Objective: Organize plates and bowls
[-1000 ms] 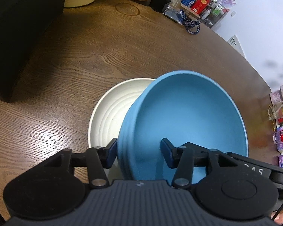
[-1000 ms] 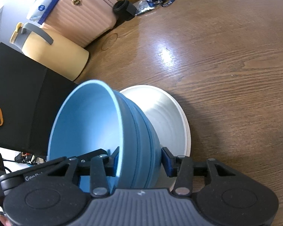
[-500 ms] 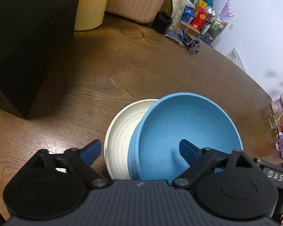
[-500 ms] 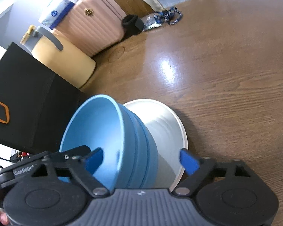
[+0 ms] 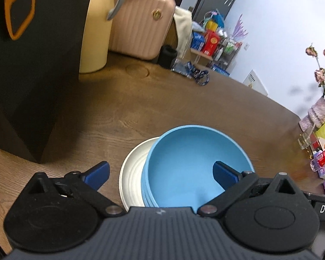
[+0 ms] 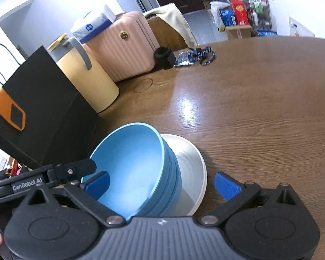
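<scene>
- Wood-grain brown surface (image 5: 184, 99) carries the dishes, with a black box (image 5: 32, 65), a yellow jug (image 6: 86, 82) and a pink case (image 5: 140, 28) standing well behind them
- Blue bowl (image 5: 195, 166) sits on the cream plate (image 5: 132, 173), off-centre, so the plate shows only on one side; in the right wrist view the bowl looks tilted
- Bowl holds nothing that can be seen; the plate carries only the bowl
- Left gripper (image 5: 160, 172) has just been opening and stands wide, one finger over the bowl's hollow, one outside over the plate edge, neither pressing
- Right gripper (image 6: 162, 184) likewise has just been opening and stands wide, straddling the bowl wall without touching it
- Bowl looks light, stiff and matte, probably plastic or fibre: unlikely to chip, fairly easy to grip
- Best hold seems to be the rim, one finger inside, one on the ribbed outer wall
- Plate looks thin and low; its raised edge is likely the only purchase
</scene>
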`<action>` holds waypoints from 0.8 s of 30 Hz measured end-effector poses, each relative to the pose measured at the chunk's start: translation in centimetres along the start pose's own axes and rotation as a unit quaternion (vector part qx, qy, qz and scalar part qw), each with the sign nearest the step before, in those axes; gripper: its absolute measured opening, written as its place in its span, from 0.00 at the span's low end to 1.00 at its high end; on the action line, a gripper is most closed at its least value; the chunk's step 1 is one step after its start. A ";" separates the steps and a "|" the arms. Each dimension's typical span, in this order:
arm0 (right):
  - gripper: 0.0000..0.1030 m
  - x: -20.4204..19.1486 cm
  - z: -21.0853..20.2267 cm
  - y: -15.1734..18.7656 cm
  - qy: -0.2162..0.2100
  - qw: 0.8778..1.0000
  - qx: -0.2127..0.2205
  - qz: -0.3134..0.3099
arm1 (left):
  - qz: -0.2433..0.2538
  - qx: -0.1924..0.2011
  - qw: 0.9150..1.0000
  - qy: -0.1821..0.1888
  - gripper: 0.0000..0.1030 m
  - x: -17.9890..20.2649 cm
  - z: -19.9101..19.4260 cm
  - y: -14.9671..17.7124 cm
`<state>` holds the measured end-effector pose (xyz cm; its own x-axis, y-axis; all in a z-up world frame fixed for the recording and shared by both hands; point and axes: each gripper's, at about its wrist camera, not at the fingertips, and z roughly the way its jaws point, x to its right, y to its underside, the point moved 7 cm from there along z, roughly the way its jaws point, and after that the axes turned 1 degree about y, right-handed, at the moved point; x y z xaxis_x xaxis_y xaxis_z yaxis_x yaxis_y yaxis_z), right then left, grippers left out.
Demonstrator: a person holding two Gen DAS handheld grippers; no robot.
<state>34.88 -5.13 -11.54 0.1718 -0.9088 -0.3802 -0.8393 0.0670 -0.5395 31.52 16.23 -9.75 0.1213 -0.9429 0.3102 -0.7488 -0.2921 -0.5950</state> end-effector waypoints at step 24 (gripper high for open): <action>1.00 2.7 -15.2 8.6 0.056 0.990 0.111 -0.067 | 0.070 0.137 0.988 -0.016 1.00 6.8 -13.2 8.9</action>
<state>20.28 -13.27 -5.76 0.2049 -0.9548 -0.2153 -0.6765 0.0208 -0.7361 17.09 9.31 -3.13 0.0533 -0.9805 0.1893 -0.5552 -0.1867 -0.8105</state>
